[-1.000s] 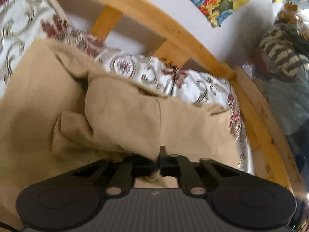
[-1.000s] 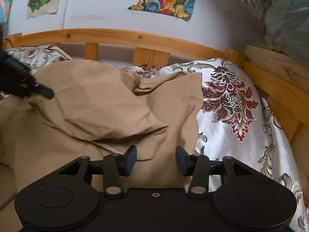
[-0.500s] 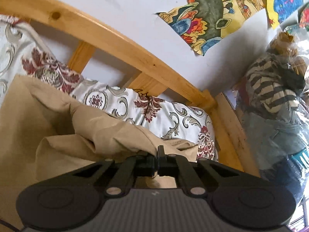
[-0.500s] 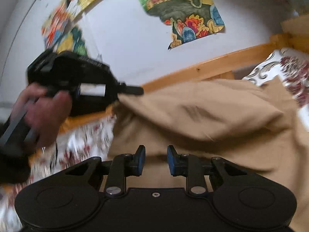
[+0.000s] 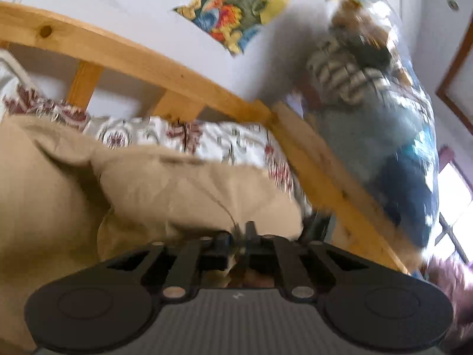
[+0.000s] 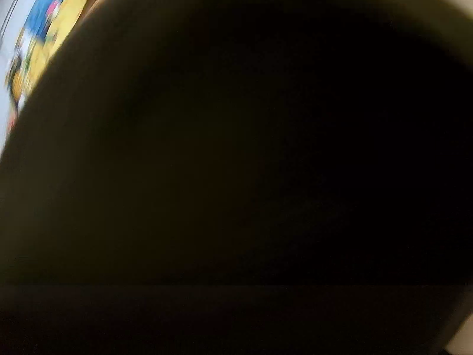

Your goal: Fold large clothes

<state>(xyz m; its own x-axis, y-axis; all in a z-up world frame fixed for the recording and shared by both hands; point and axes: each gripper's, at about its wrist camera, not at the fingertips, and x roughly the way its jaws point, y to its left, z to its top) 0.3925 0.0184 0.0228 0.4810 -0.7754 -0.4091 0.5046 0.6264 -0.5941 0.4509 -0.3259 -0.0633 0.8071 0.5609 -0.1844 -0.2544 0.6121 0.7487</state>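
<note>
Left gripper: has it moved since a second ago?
Yes. The left gripper, shut on the tan cloth, has tilted upward: the wooden rail sits lower and more wall shows.

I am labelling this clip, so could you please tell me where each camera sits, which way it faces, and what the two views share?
Left wrist: on the left gripper, looking along its shut fingers, which pinch the tan garment, toward the wooden bed frame and a wall poster.
Right wrist: on the right gripper, which is hidden; dark tan cloth covers the lens, leaving only a sliver of blurred poster.
Shared: the tan garment and the postered wall.
</note>
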